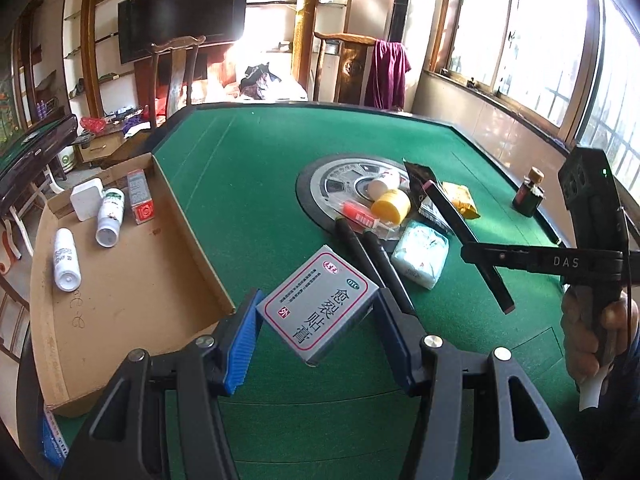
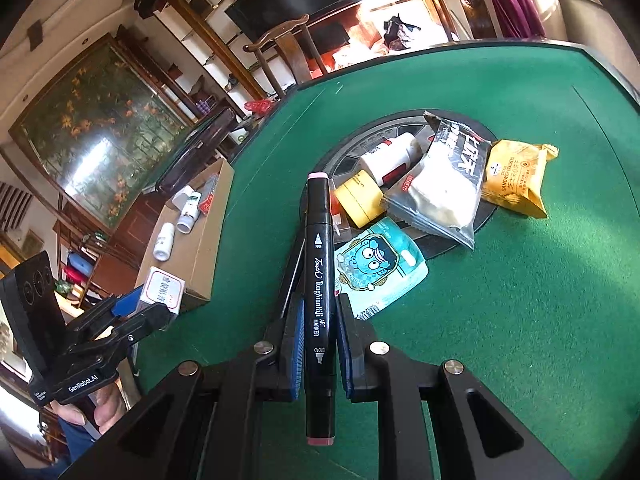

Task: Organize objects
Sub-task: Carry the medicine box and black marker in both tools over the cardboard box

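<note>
The left gripper [image 1: 318, 320] holds a small grey box [image 1: 318, 306] with a red line around its top. The blue pads press on two sides of the box, and the box hangs in the air above the green table [image 1: 260, 184]. It is tilted, with one corner pointing down. The same box shows in the right wrist view, just beside the near end of the cardboard tray [image 1: 132, 300].

The right gripper [image 2: 318, 320] is closed tight on a black marker pen [image 2: 319, 280]. The pen lies along the fingers, with a pink end far out and a darker pink end near the camera. A hand [image 1: 592, 332] grips the handle of this gripper.

The cardboard tray sits at the left edge of the table. In it lie two white bottles [image 1: 66, 260], one white and green bottle [image 1: 110, 216], a white square block [image 1: 86, 199] and a thin grey and red box [image 1: 139, 196]. They are all near the far end of the tray.

Two more black pens [image 1: 376, 264] lie side by side on the green table. Next to them is a light blue packet [image 1: 420, 254] with a cartoon face. A round grey plate [image 1: 332, 184] is set in the middle of the table. On and around it lie a yellow jar [image 1: 391, 205], a white tube [image 2: 390, 156], a grey snack bag [image 2: 448, 184] and a yellow cracker bag [image 2: 514, 176]. A small dark bottle [image 1: 529, 194] stands by the far right edge of the table.
</note>
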`<state>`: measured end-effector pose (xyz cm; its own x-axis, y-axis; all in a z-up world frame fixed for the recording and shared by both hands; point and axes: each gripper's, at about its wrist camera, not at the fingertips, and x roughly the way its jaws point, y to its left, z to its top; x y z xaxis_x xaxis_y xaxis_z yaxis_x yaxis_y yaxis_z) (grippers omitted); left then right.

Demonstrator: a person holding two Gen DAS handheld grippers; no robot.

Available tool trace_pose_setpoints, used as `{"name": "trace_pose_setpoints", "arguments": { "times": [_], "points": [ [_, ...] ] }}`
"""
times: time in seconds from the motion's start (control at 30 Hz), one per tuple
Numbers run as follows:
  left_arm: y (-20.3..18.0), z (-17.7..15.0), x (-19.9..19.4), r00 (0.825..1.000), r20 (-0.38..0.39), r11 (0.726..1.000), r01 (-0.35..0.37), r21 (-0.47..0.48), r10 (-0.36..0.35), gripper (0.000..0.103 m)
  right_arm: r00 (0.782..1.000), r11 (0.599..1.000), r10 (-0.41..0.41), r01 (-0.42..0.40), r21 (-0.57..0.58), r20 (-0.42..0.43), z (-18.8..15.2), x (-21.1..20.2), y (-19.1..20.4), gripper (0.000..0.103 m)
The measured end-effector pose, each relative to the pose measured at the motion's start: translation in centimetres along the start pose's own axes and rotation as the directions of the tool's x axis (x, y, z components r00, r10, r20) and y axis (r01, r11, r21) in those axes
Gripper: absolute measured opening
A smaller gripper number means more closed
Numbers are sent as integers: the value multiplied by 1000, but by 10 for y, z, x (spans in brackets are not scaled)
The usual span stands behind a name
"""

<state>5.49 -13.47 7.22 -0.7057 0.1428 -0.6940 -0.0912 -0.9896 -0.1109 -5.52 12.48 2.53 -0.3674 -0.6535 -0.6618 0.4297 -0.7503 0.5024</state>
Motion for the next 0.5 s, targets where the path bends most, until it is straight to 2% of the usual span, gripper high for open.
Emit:
{"name": "trace_pose_setpoints", "arguments": {
  "times": [0.2,0.5],
  "points": [
    [21,0,-17,999,36,999,8,-44,-6,56,999,999,27,-28,30,23,-6,-3,7,16],
    [55,-4,-37,997,82,994,3,-109,6,56,998,998,56,-56,15,12,-9,7,37,16]
  ]
}}
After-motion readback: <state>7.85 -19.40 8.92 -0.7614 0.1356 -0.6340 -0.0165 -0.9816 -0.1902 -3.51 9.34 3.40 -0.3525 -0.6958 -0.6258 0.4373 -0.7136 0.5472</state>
